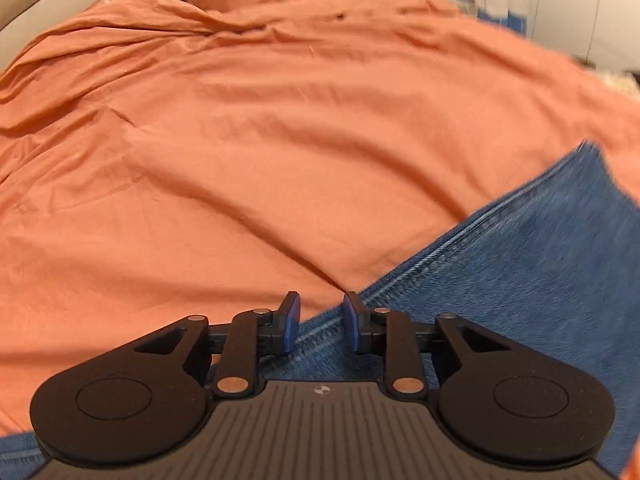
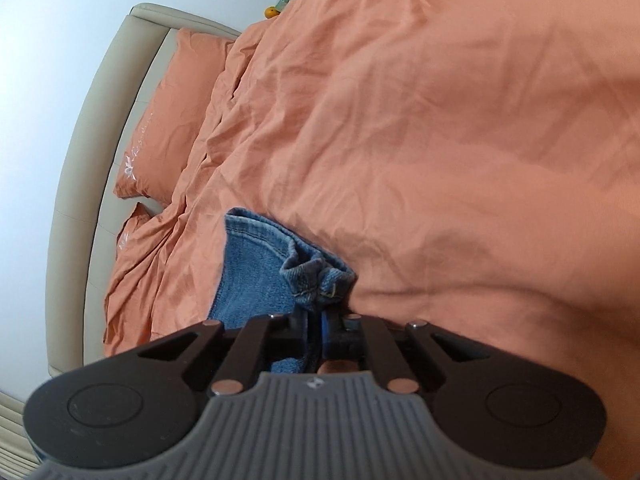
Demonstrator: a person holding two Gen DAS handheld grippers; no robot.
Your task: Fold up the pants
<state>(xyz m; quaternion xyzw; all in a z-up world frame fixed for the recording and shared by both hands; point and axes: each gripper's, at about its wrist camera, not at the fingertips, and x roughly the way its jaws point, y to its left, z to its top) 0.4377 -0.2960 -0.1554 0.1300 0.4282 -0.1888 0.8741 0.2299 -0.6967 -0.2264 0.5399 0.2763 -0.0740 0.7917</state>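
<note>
Pinching the bunched hem of the jeans (image 2: 280,264), the right gripper (image 2: 320,324) holds them above the bed (image 2: 440,140); the left gripper (image 1: 321,322), partly spread, straddles their seam without touching.

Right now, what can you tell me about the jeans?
The jeans are blue denim with stitched seams, lying on the orange bedcover. In the right wrist view a hemmed leg end is bunched up, and the right hand-held gripper is shut on it. In the left wrist view a long seamed edge runs slantwise across the cover, and the left hand-held gripper hovers over that seam, its pads apart and not pinching. The rest is out of view.
</note>
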